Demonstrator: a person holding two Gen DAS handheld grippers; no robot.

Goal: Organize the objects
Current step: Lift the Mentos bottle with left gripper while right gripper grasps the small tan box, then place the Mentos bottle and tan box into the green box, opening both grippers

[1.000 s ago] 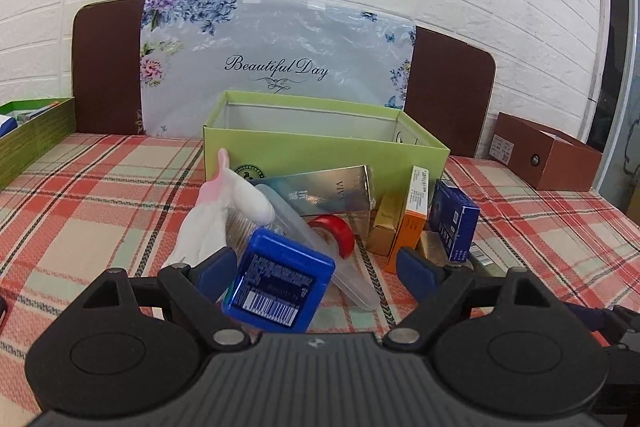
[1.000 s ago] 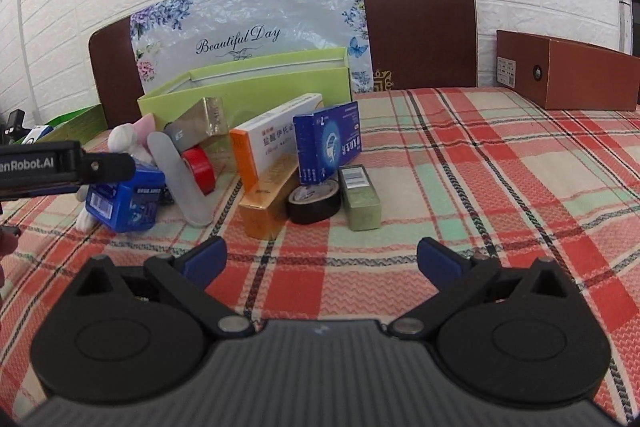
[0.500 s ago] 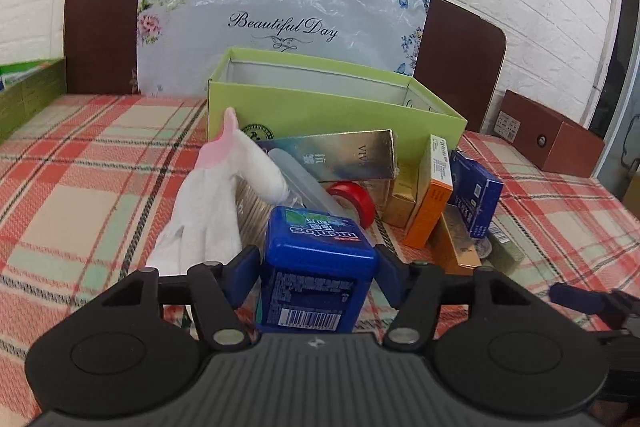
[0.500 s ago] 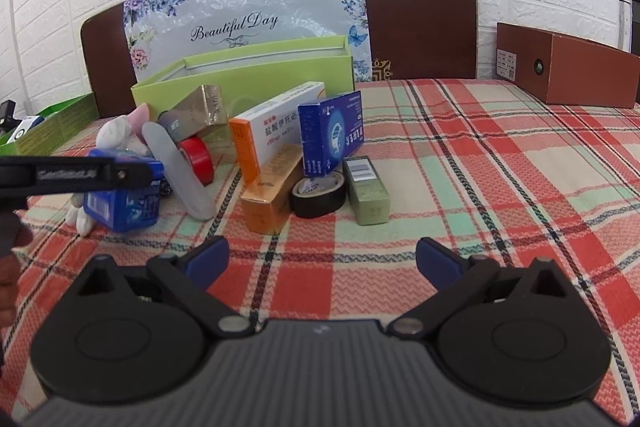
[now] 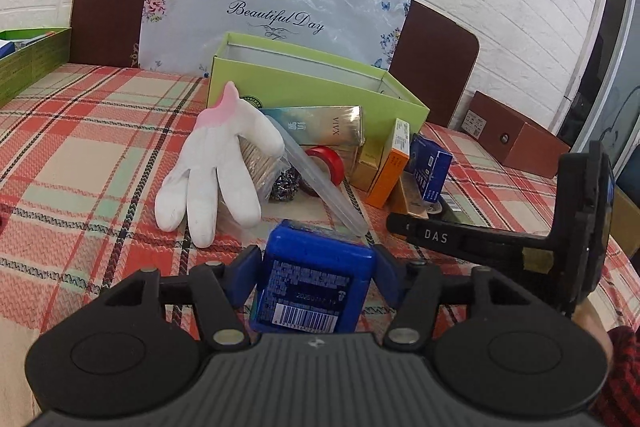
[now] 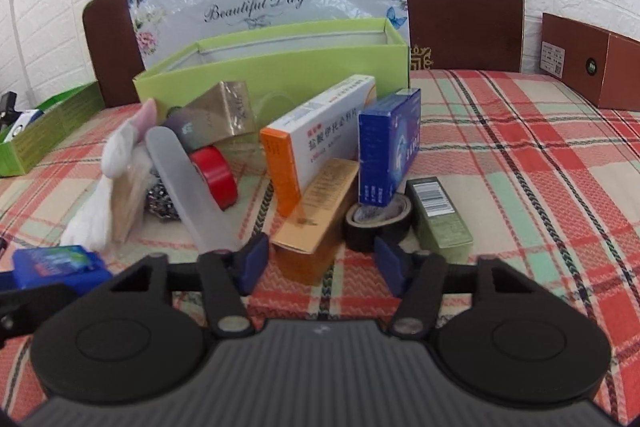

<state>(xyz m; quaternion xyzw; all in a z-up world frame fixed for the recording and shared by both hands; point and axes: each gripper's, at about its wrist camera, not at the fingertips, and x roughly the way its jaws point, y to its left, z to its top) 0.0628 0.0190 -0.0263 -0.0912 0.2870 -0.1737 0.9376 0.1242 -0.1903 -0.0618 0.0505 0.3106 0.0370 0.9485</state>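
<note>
In the left wrist view, at six o'clock, our left gripper (image 5: 316, 267) is now clamped on the blue mint box (image 5: 314, 287), which a second ago sat loose by the white glove (image 5: 218, 179); it can go to the green box (image 5: 316, 87) at twelve. In the right wrist view, our right gripper (image 6: 318, 259) has moved in, fingers apart, toward the gold carton (image 6: 316, 223) at twelve.

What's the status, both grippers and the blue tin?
Left gripper shut on blue tin. Right gripper open, empty, facing the gold box. Green box open behind the pile.
</note>
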